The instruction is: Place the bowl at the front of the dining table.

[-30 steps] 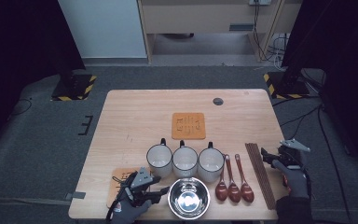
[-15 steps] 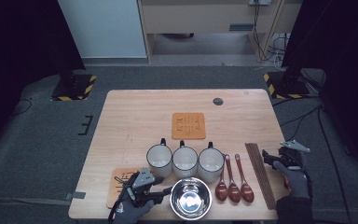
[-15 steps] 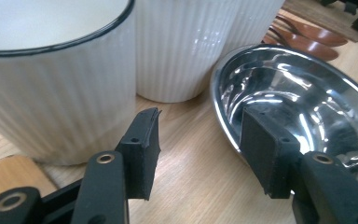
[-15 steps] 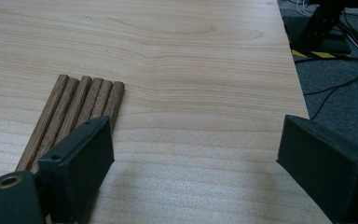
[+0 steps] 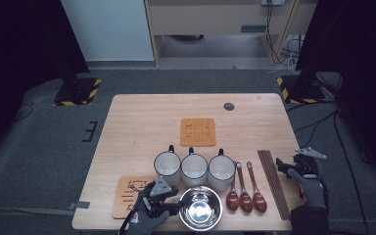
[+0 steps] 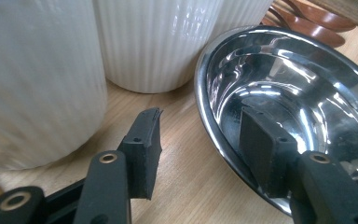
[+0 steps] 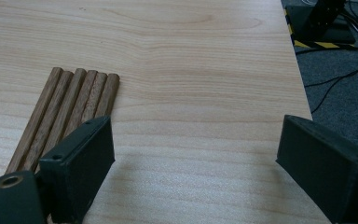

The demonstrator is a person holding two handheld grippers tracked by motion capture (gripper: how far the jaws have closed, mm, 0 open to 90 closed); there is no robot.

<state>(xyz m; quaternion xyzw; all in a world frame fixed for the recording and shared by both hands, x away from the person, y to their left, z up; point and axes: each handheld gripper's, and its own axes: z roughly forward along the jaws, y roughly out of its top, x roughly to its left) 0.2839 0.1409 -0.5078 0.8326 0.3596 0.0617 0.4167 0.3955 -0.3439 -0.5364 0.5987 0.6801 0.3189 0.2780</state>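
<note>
Just behind bowl [image 5: 200,207]: three mugs [image 5: 194,169].

Far half of table: open light wooden tabletop [image 5: 142,122], apart from an orange square trivet [image 5: 198,131] and a small dark round disc [image 5: 229,105].
Near edge: crowded by three white ribbed mugs [image 5: 194,170], shiny steel bowl [image 5: 200,207], three brown wooden spoons [image 5: 245,196], bundle of brown wooden sticks [image 5: 273,182].
Right edge: bare wood beside the sticks.

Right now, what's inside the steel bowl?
One finger of the left gripper reaches inside the steel bowl, the other stays outside its rim. Otherwise bare reflective metal; that finger covers part of the wall.
</note>
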